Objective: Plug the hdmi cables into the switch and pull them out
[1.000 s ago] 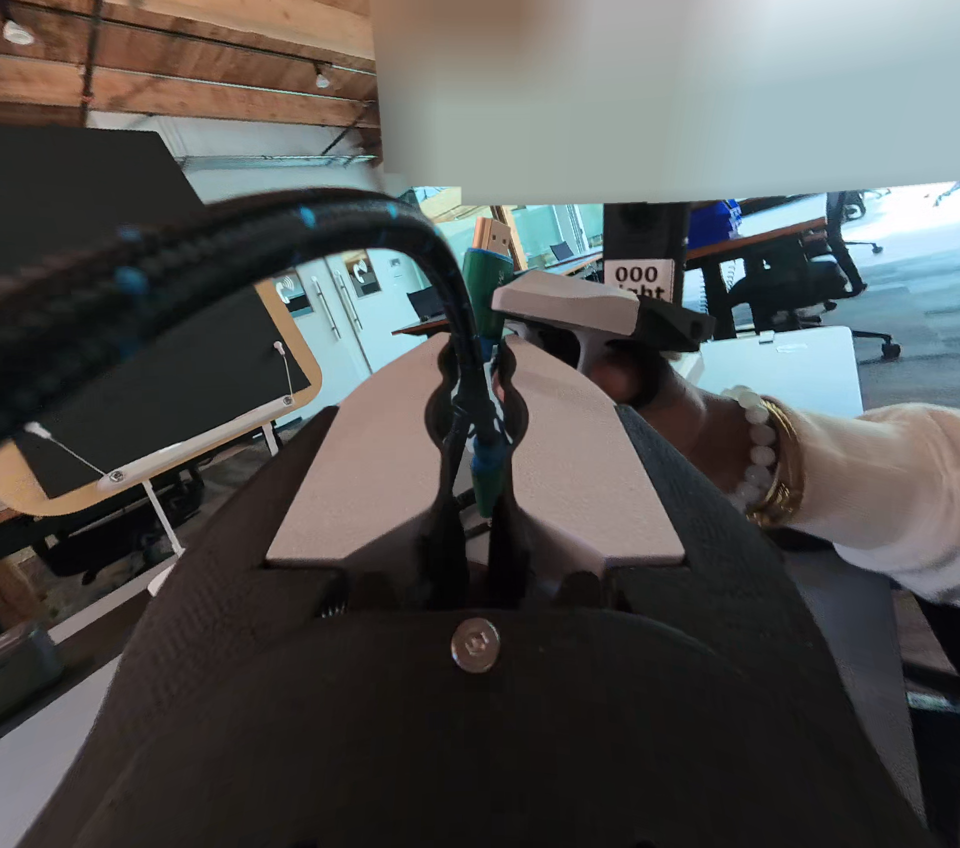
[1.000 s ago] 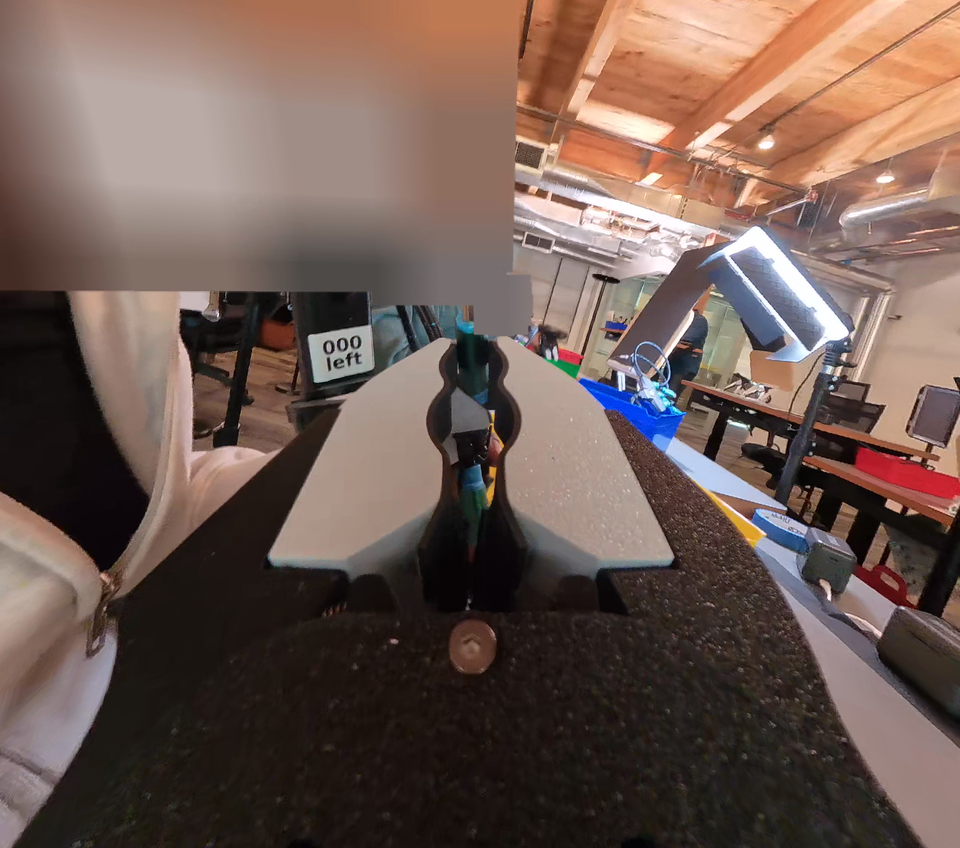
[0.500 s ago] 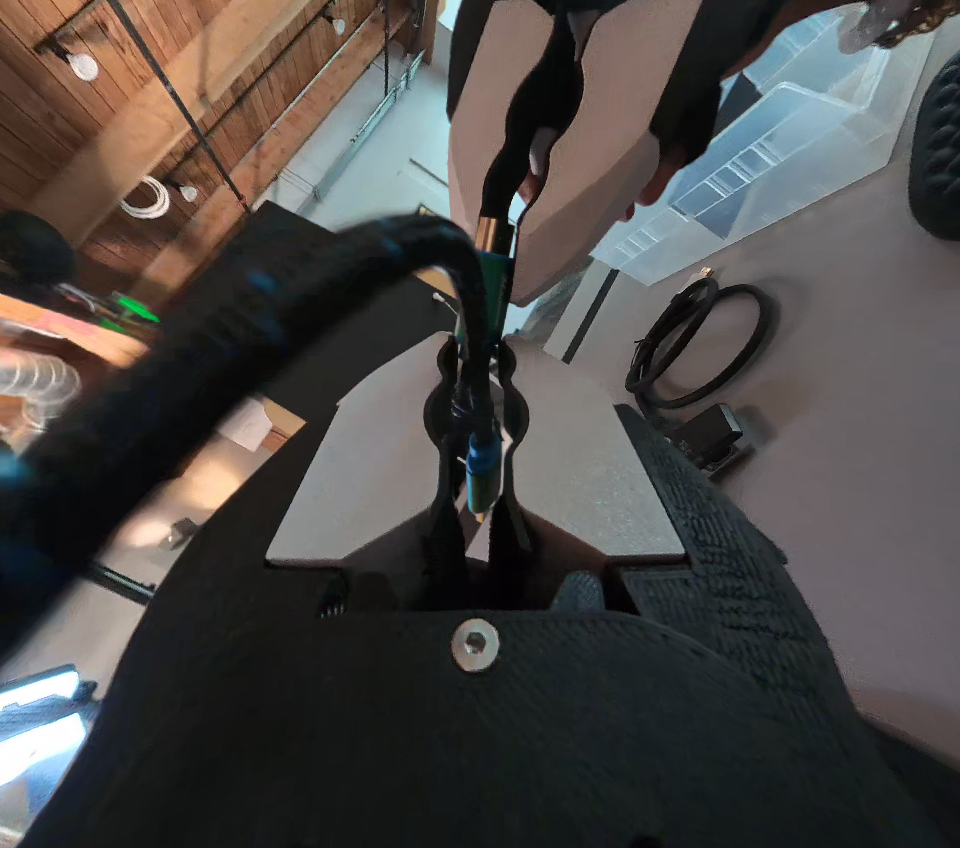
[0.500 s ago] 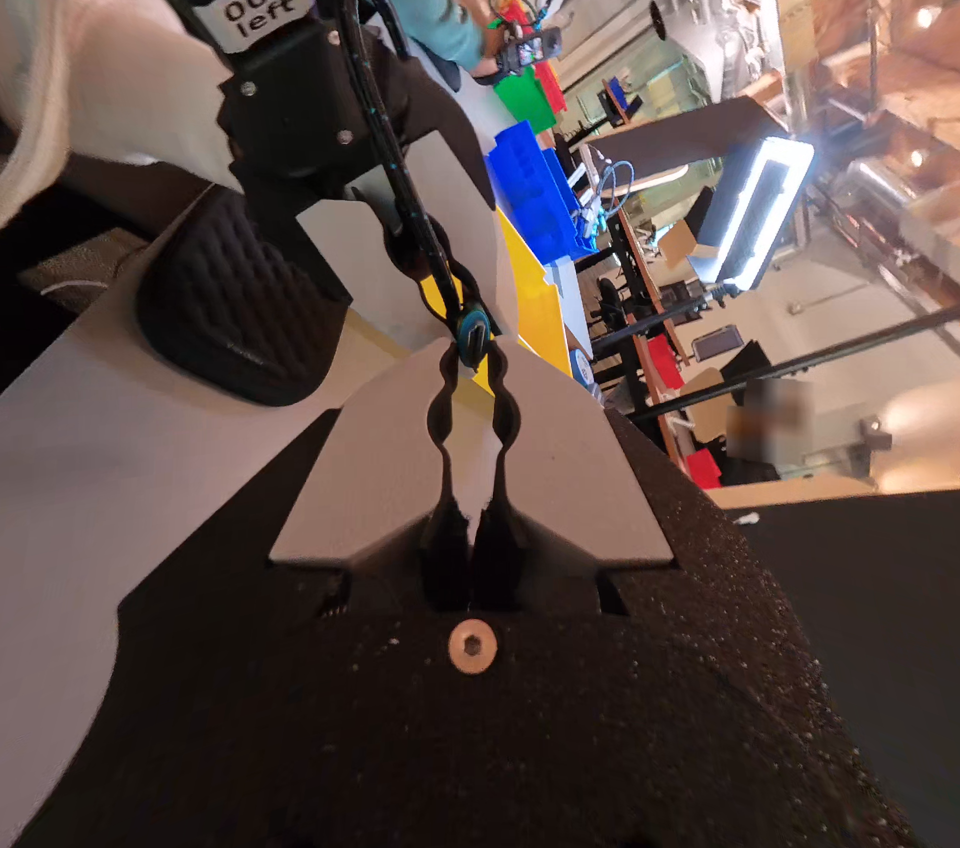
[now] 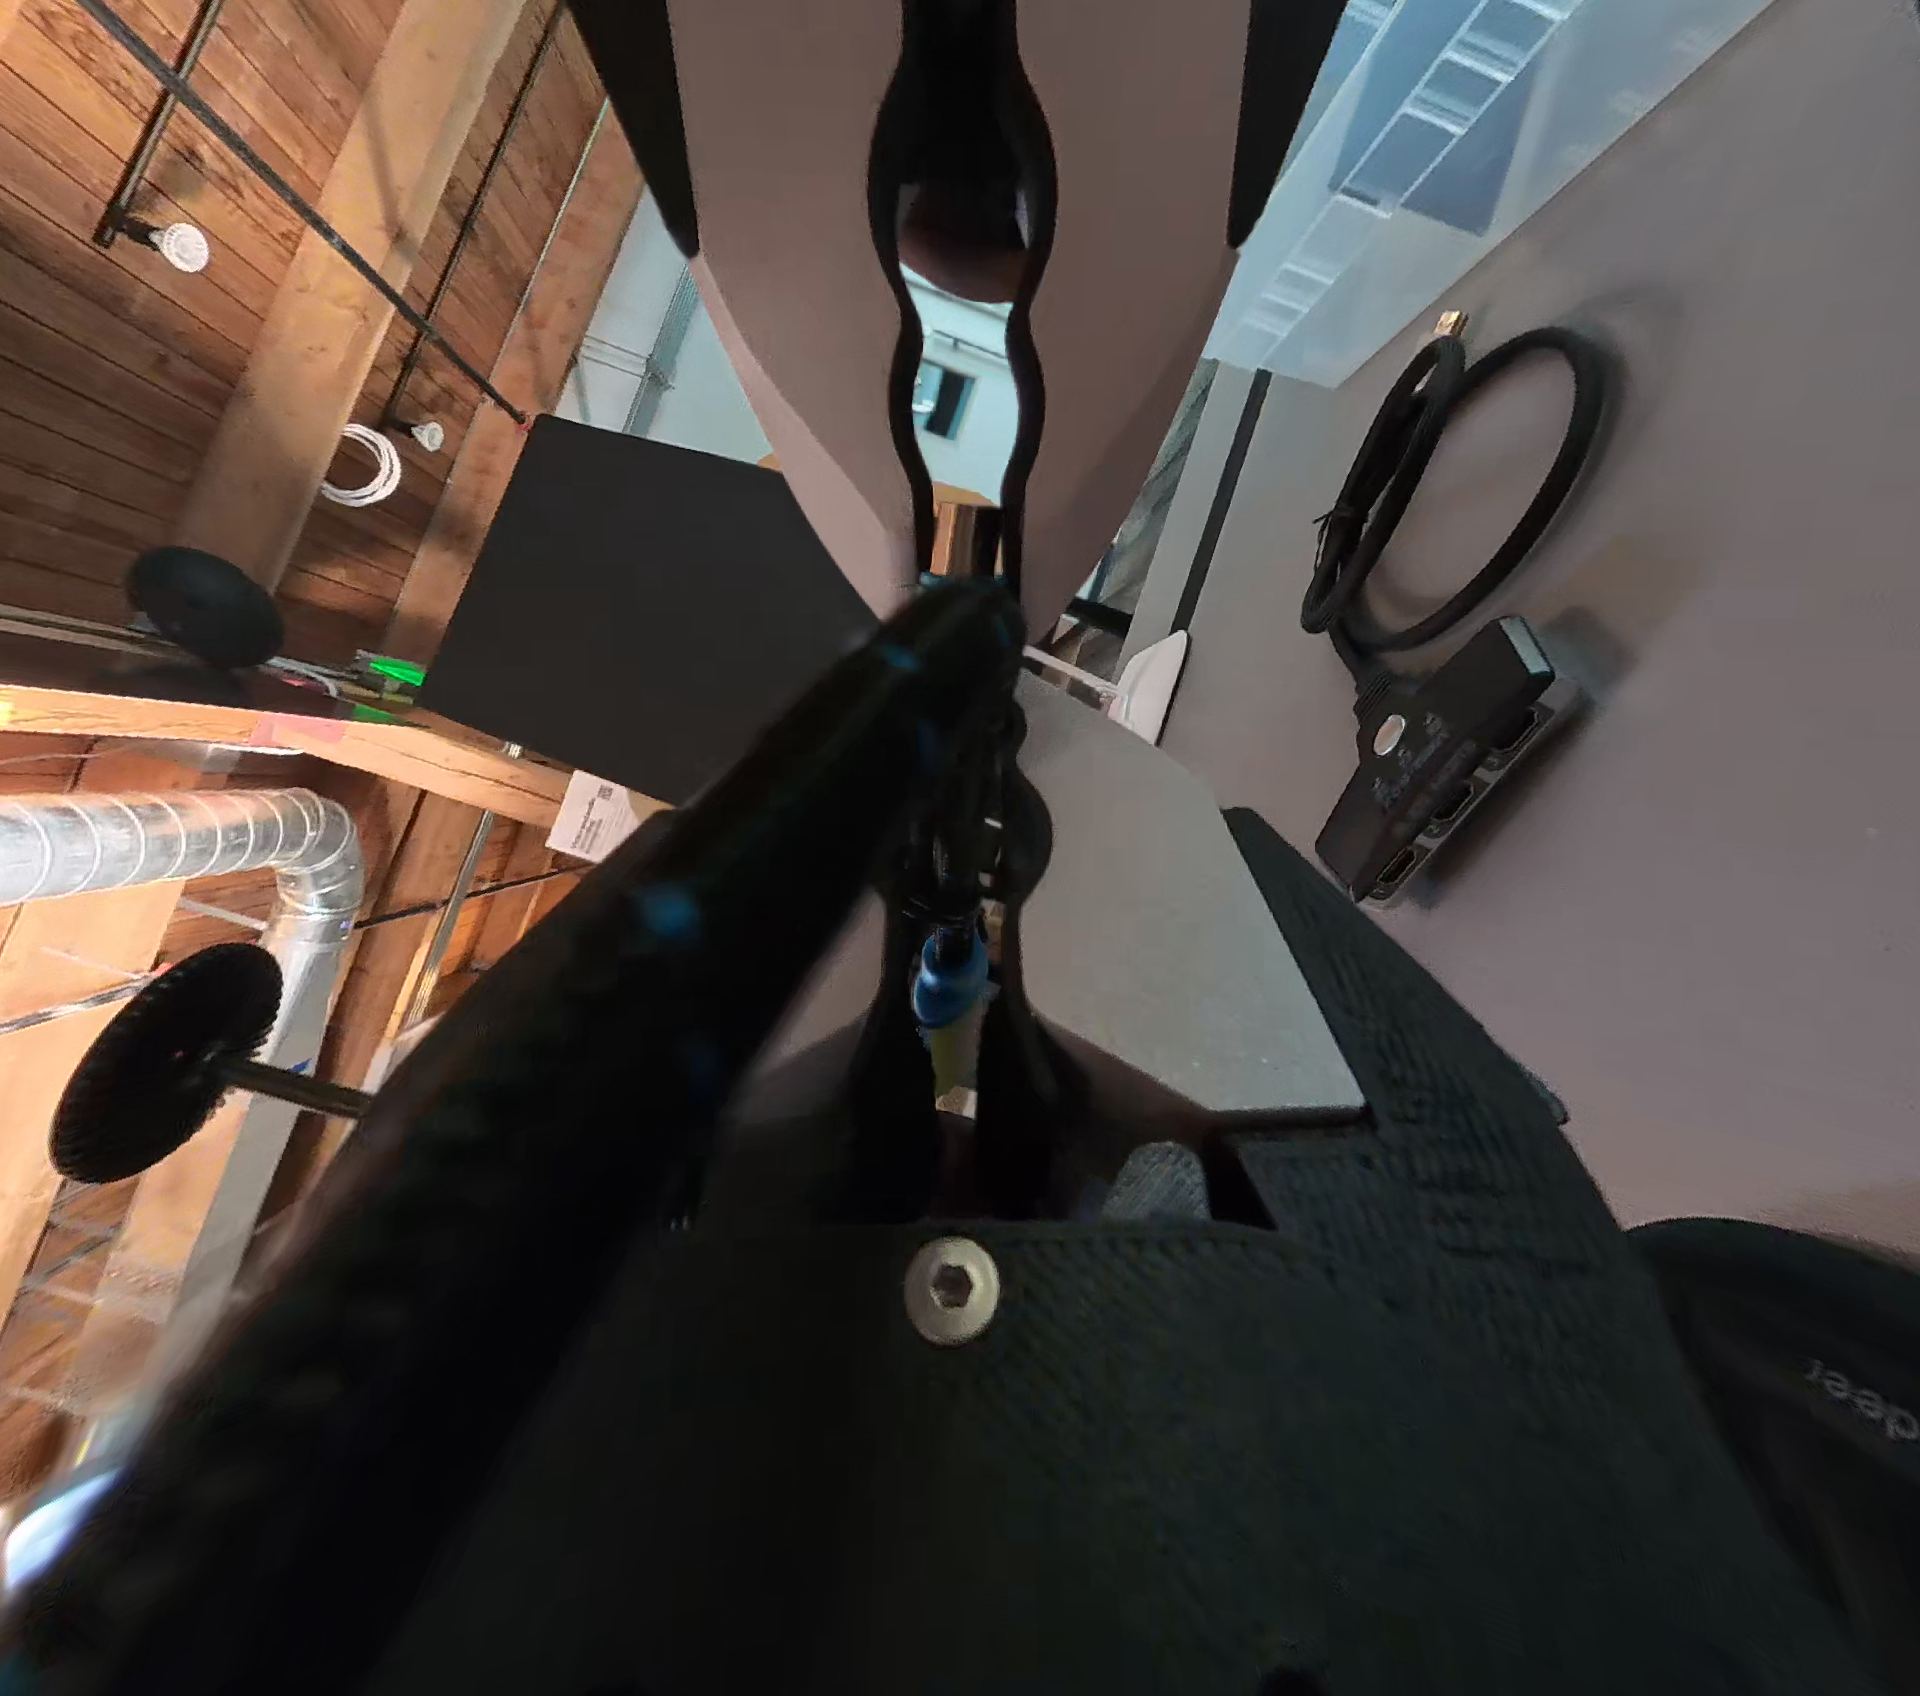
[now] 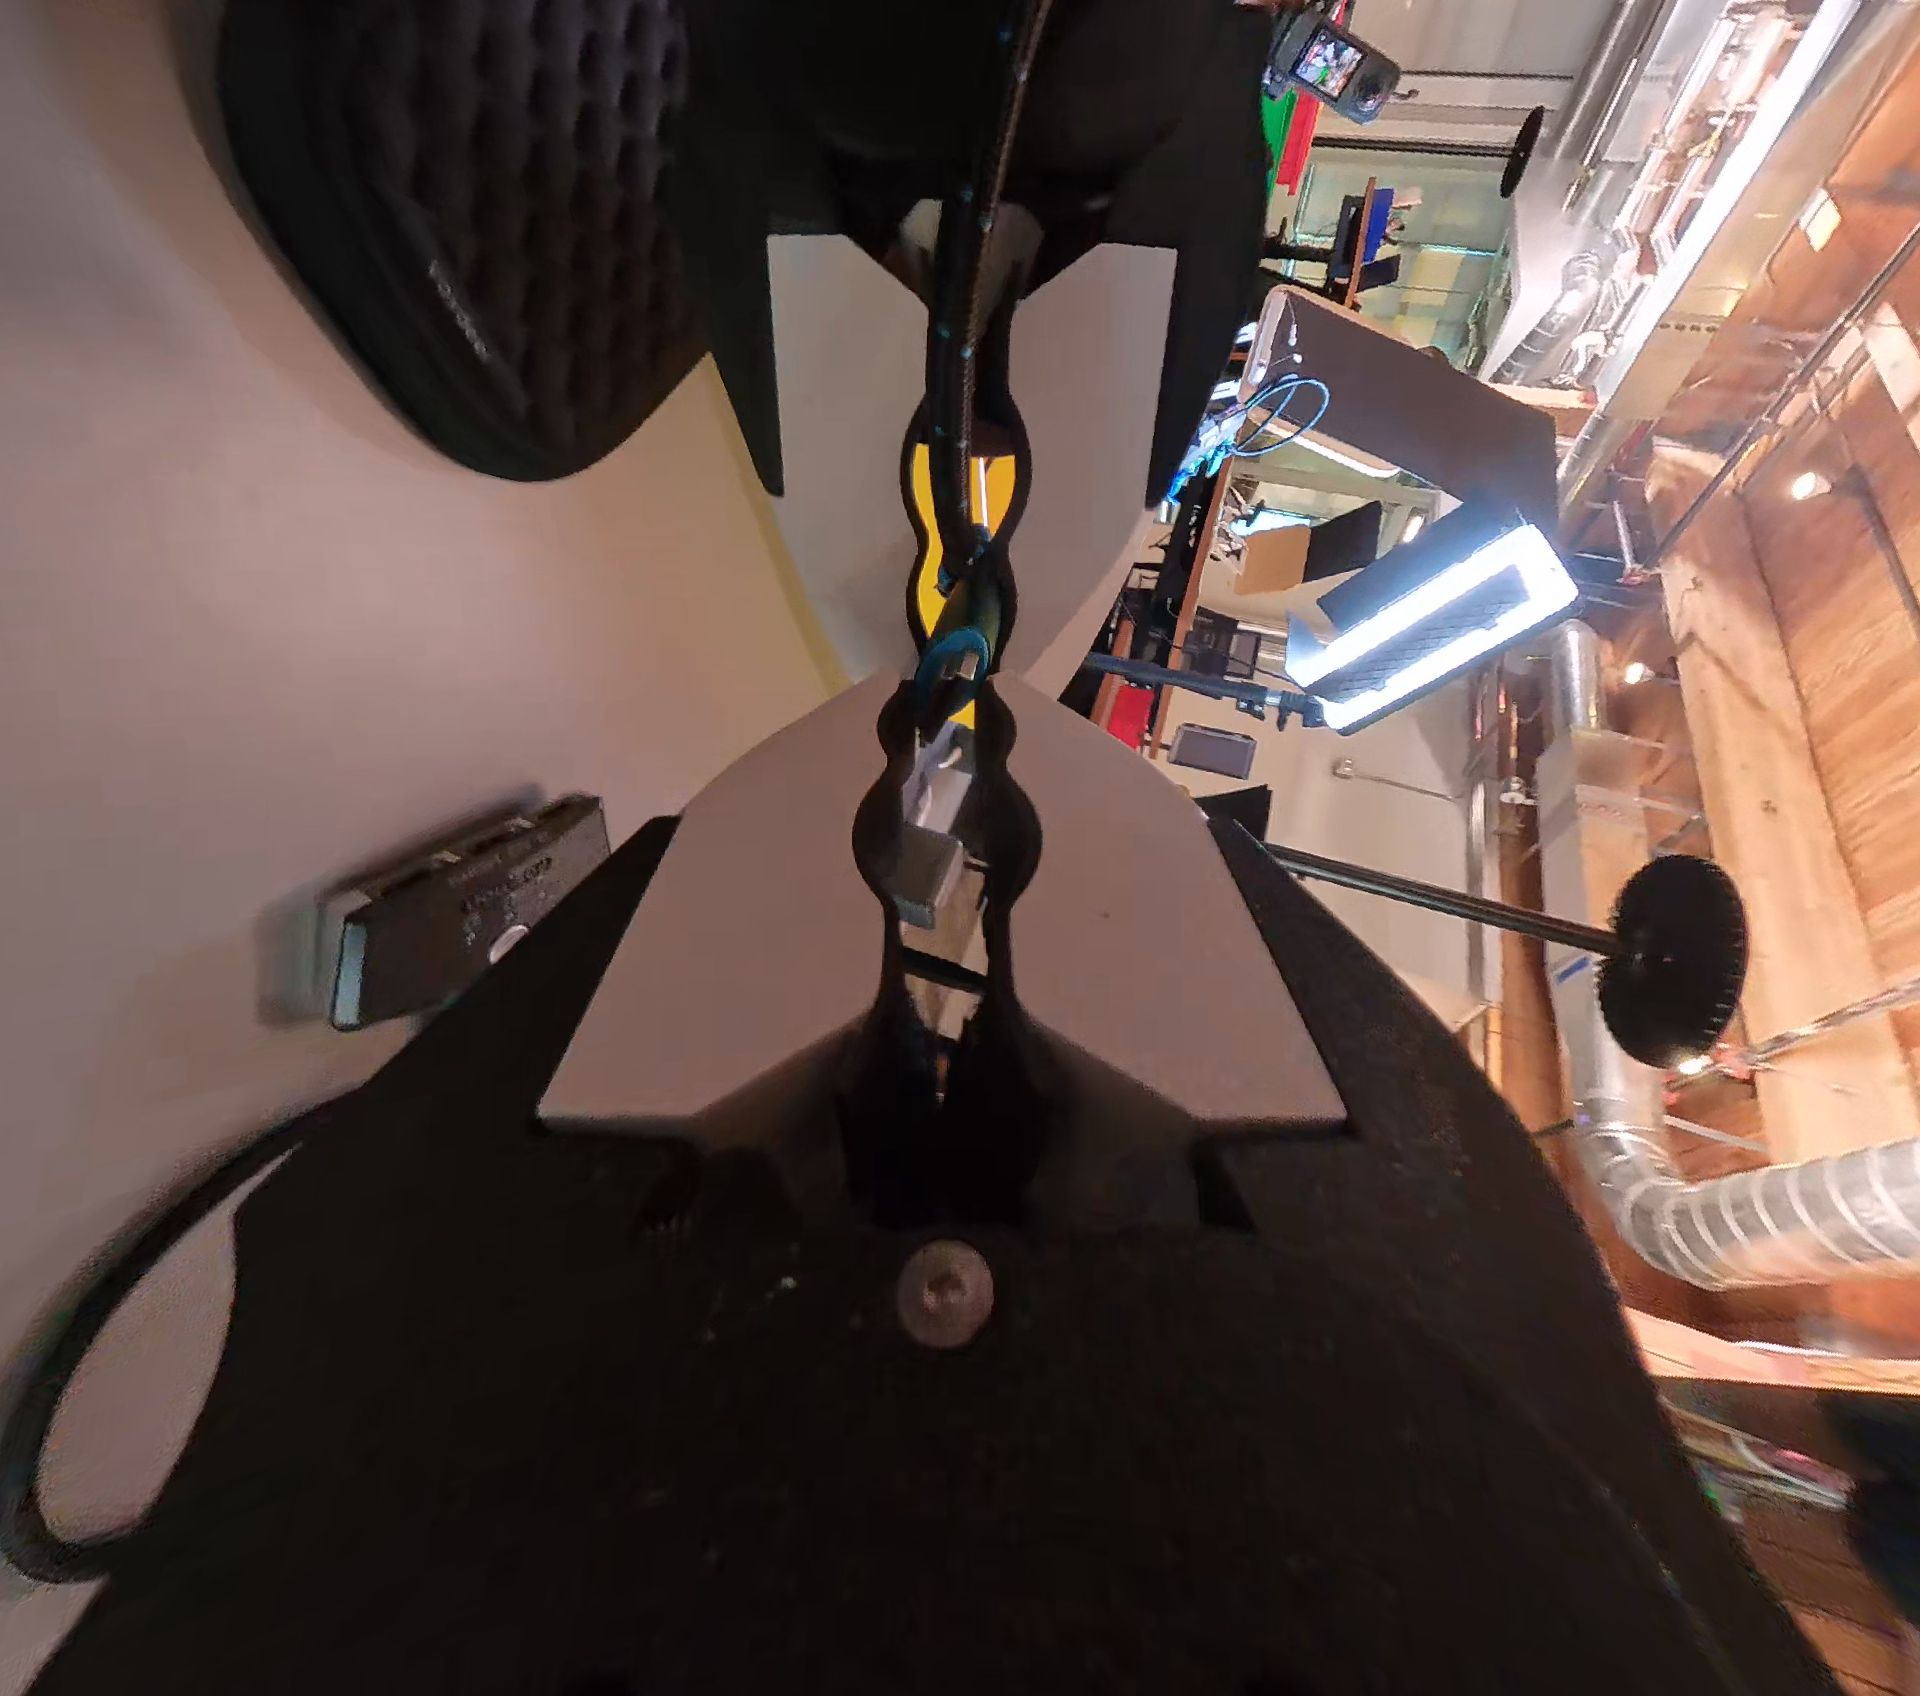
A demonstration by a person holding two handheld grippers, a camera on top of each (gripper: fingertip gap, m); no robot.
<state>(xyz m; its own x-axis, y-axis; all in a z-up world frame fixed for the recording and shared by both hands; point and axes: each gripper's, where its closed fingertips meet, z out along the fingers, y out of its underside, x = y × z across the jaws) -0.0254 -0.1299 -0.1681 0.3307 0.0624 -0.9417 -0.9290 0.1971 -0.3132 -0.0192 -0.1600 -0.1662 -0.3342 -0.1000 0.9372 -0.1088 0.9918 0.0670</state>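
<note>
braided black hdmi cable (image 5: 665,950) with blue flecks is up in the air between the two grippers, not in the switch. left gripper (image 5: 961,680) has its fingers clamped on the cable just behind the plug; the blue strain-relief collar (image 5: 943,986) sits deep between the fingers in the left wrist view, and the cable loops out over the left finger toward the near left, blurred.

right gripper (image 6: 951,690) meets the left one tip to tip. in the right wrist view the plug's metal end (image 6: 930,862) lies between its fingers, tilted, and the fingers look closed on it. in the left wrist view the same gripper comes in from the top of frame with a narrow wavy gap showing between its fingers.

hdmi switch (image 5: 1444,773), a flat black box with a row of ports, lies on the grey table (image 5: 1714,711) to the right, well apart from both grippers. its own black lead (image 5: 1455,493) is coiled in a ring just beyond it. the right wrist view shows the switch (image 6: 457,903) at left, ports empty as far as visible.

farther out: clear plastic bin (image 5: 1538,36) at far right on the table, a black quilted pouch (image 6: 468,181) on the table.
</note>
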